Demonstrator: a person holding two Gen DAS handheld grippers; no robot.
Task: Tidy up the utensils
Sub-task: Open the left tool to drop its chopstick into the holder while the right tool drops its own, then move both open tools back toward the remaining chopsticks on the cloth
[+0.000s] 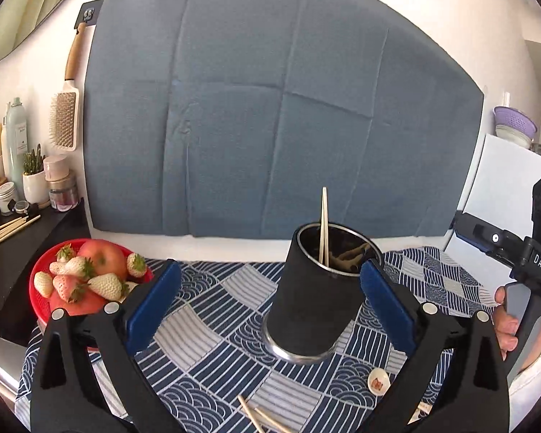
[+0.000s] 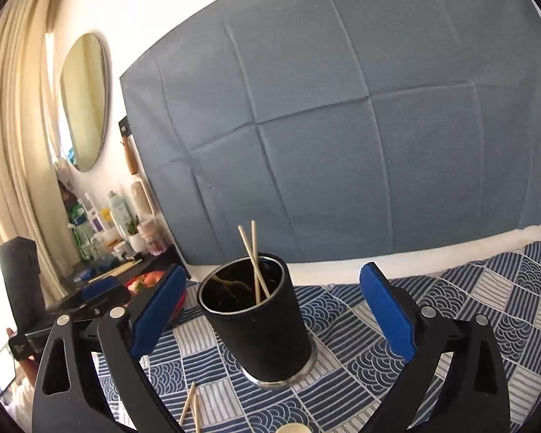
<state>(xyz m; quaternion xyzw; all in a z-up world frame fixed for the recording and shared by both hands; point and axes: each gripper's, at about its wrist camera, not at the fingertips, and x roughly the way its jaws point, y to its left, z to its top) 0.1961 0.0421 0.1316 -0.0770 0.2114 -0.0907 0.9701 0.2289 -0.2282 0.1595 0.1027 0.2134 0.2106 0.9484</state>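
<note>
A black utensil cup [image 1: 313, 299] with a steel rim stands upright on the blue patterned tablecloth [image 1: 212, 310]. Two pale chopsticks [image 1: 324, 223] stick up out of it. My left gripper [image 1: 270, 270] is open, its blue pads wide apart, with the cup just ahead near the right pad and untouched. In the right wrist view the same cup [image 2: 259, 332] with its chopsticks [image 2: 254, 259] stands ahead between the spread pads of my right gripper [image 2: 274, 270], which is open and holds nothing. More loose chopsticks [image 1: 256, 415] lie on the cloth close to me, also visible as chopsticks [image 2: 191, 407] in the right wrist view.
A red basket [image 1: 39, 299] of strawberries and an apple sits left of the cup. Beyond it a black shelf [image 1: 29, 238] carries bottles, jars and spare chopsticks [image 1: 7, 229]. A small white dish [image 1: 378, 380] lies on the cloth. A blue-grey cloth [image 1: 270, 108] covers the wall.
</note>
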